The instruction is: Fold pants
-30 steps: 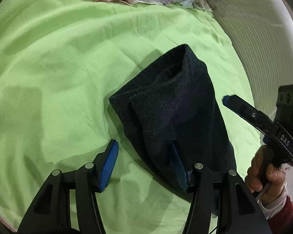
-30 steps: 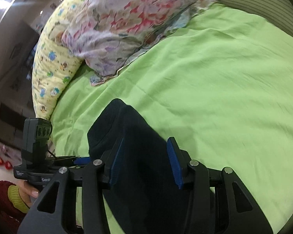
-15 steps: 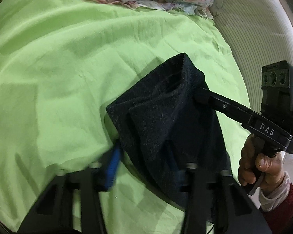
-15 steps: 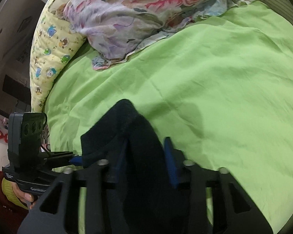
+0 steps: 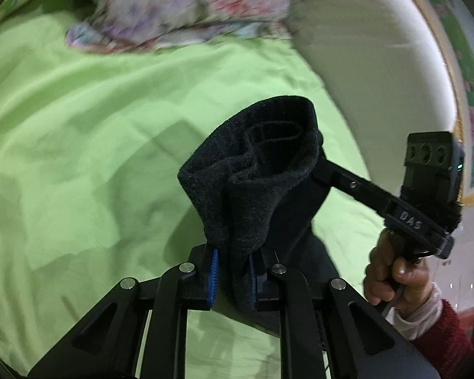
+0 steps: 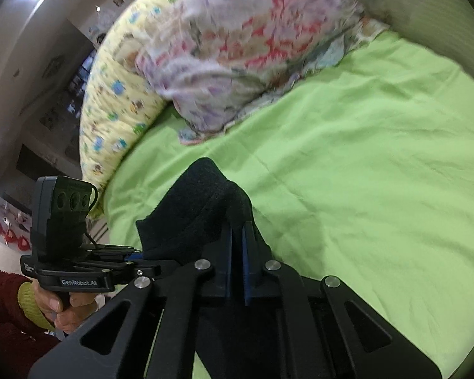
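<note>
A green sheet (image 5: pixel 88 145) covers the bed, with a floral quilt (image 5: pixel 186 9) bunched at its far end, a yellow patterned pillow (image 6: pixel 110 120) beside the quilt, and a pale ribbed headboard (image 5: pixel 373 72) curving along the side. The dark pants (image 5: pixel 256 183), folded into a thick bundle, hang between the two tools and block much of the sheet in front of each camera; their lower part trails down toward the bed. The left gripper (image 5: pixel 232 279) has just been closing and now pinches a fold of the pants between its blue pads (image 5: pixel 213 276). The right gripper (image 6: pixel 236 263) has likewise just been closing, and its blue pads sit nearly together, clamped on a thin edge of the same fabric. In the left wrist view the right gripper reaches in from the right with its tips buried in the cloth, a hand (image 5: pixel 395 271) in a red sleeve around its handle; in the right wrist view the left gripper (image 6: pixel 136 257) comes in from the left, also held by a hand (image 6: pixel 63 308). A second ago both sets of jaws stood wide on either side of the pants, which lay flat on the sheet; now the near end is raised off it and the folds gape upward.
</note>
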Tool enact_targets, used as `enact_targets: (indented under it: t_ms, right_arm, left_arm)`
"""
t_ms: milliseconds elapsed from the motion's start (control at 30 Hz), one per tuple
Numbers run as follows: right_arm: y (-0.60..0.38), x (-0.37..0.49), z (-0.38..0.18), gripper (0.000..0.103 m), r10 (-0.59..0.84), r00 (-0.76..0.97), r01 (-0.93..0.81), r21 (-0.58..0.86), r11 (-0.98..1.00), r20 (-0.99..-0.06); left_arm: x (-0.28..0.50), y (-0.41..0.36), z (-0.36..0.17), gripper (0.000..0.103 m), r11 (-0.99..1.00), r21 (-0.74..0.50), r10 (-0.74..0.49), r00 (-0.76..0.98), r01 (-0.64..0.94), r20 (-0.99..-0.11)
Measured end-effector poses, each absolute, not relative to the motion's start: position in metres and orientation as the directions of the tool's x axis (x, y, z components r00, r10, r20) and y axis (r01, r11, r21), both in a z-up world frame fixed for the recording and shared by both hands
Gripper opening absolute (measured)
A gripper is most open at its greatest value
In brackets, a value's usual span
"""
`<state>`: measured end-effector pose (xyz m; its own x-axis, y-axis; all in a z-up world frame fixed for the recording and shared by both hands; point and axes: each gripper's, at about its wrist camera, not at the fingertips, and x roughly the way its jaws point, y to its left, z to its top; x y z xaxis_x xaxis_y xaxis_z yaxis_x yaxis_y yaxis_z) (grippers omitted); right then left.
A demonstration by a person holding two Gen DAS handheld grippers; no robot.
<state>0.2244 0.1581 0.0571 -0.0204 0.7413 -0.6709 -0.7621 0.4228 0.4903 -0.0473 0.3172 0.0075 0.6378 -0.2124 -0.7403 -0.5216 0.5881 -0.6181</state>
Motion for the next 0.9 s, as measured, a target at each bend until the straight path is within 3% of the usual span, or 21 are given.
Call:
enact_targets:
  t_ms: [500, 900]
  right_arm:
    - [0.032, 0.197, 0.107, 0.005, 0.846, 0.19, -0.664, 0.57, 0.485, -0.498]
    - [-0.079, 0.163, 0.094, 0.005, 0.833, 0.344, -0.525, 0.647, 0.554, -0.434]
  left_arm:
    - [-0.008, 0.238, 0.096, 0.013, 0.721, -0.64, -0.318, 0.693, -0.267, -0.647]
    - [0.021, 0.126, 0.114, 0.013, 0.791, -0.61, -0.464, 0.606, -0.045, -0.646]
